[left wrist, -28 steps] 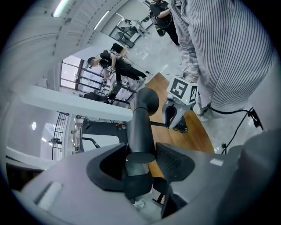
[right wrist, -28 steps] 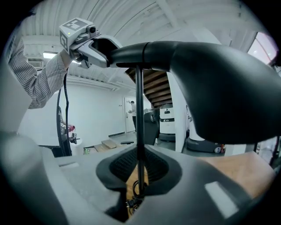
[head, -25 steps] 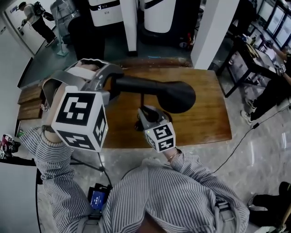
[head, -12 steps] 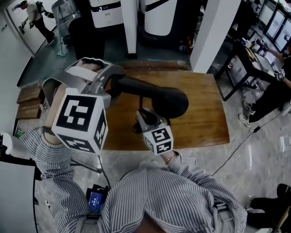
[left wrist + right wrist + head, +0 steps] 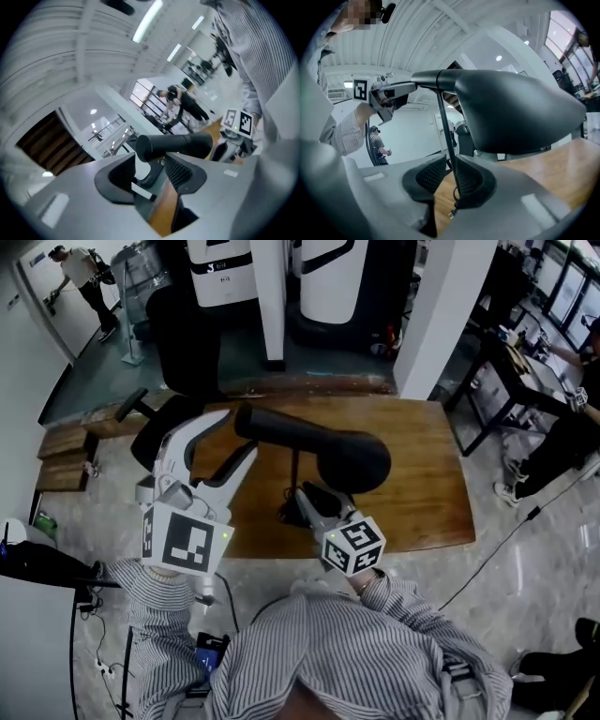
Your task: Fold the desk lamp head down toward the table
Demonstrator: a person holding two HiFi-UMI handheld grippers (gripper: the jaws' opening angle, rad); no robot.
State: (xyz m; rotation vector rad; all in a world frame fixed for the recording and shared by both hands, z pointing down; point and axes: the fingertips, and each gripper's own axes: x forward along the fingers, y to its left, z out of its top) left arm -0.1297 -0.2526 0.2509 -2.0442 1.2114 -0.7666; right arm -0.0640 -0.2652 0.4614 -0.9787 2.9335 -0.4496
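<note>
A black desk lamp stands on the wooden table. Its long head lies nearly level on a thin stem. My left gripper points at the head's rear end, just short of it. Its jaws are opening, with nothing between them. My right gripper is low at the stem. In the right gripper view the stem runs between the narrowly parted jaws, against one pad, with table showing beside it. The wide head fills that view above.
A black office chair and white pillars stand beyond the table's far edge. A person sits at a dark desk on the right. Another person walks at the far left. A cable trails over the floor.
My left gripper, earlier wrapped round the head's rear end, has come off it, rolled over and dropped lower in the head view. The right gripper has stayed at the stem.
</note>
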